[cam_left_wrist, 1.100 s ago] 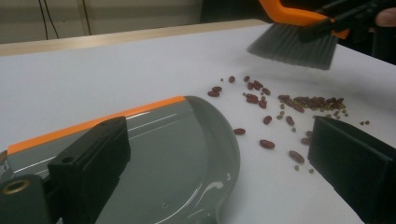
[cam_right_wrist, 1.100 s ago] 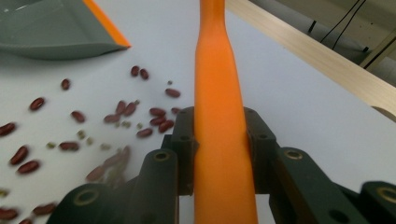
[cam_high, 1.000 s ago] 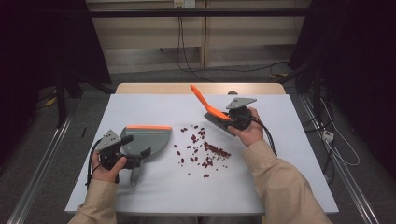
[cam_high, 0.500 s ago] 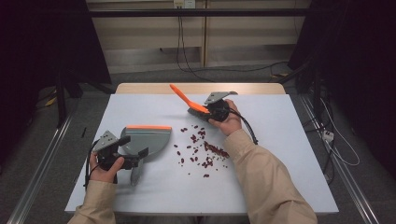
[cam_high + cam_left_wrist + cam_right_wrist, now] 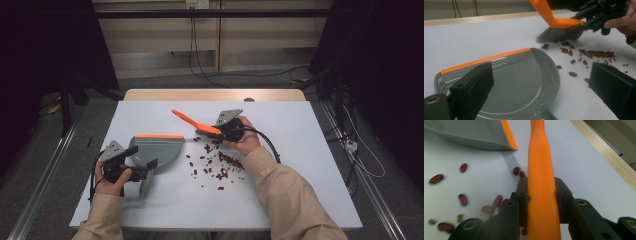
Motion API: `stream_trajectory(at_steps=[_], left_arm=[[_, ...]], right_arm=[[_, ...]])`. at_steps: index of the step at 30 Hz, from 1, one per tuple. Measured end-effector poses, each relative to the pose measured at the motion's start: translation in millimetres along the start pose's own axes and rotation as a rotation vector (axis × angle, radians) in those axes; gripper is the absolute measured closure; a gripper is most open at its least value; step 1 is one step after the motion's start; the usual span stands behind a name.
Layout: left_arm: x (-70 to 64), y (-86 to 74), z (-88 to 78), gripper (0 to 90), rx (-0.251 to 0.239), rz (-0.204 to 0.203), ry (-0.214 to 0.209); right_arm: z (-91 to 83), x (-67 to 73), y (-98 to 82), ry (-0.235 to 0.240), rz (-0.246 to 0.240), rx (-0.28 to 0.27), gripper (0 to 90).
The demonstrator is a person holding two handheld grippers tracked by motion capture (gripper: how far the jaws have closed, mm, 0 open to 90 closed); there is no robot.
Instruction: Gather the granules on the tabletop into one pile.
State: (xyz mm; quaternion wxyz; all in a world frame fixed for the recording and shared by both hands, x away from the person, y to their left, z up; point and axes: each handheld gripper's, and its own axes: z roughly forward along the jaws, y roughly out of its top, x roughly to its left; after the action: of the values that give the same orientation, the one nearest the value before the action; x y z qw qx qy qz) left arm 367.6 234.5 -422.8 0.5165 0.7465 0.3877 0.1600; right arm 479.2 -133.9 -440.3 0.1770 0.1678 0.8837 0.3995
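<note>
Clamping the brush (image 5: 541,182) between right claw (image 5: 541,195) pads.

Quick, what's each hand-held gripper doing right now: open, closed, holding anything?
Left hand-held gripper: closed on the grey dustpan.
Right hand-held gripper: closed on the orange brush, above the beans.

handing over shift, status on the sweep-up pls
Right gripper shut on brush, bristles down by the beans. Left gripper on the dustpan handle, pan flat. Nothing between beans and pan.
</note>
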Motion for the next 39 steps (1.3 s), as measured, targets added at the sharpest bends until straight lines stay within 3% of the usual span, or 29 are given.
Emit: stream_trajectory(at_steps=[9,18,22,25,28,34,39], left_arm=[[-1.0,0.2,-0.1,5.6,0.001,0.002,0.001],[-1.8,0.3,-0.7,5.6,-0.008,-0.009,0.003],[-2.0,0.6,-0.3,5.6,-0.009,-0.009,0.002],[-1.8,1.1,-0.4,5.6,-0.009,-0.004,0.000],[-1.5,0.9,-0.1,5.6,-0.006,-0.006,0.001],[0.0,0.7,-0.9,5.6,-0.010,-0.014,0.002],[1.9,-0.5,-1.3,5.6,-0.008,-0.015,-0.001]], right_arm=[[-19.0,22.0,-2.3,0.081,-0.048,0.018,70.8],[-35.5,42.0,-6.2,0.110,-0.047,0.014,70.9],[-41.8,44.7,-0.8,0.087,-0.050,-0.016,71.1],[-44.4,36.9,6.0,0.064,-0.021,-0.062,71.2],[-39.7,24.9,12.3,0.034,-0.009,-0.064,71.2],[-13.0,-1.3,15.1,-0.002,0.054,-0.081,71.1],[8.1,-9.8,13.2,-0.010,0.068,-0.050,71.1]])
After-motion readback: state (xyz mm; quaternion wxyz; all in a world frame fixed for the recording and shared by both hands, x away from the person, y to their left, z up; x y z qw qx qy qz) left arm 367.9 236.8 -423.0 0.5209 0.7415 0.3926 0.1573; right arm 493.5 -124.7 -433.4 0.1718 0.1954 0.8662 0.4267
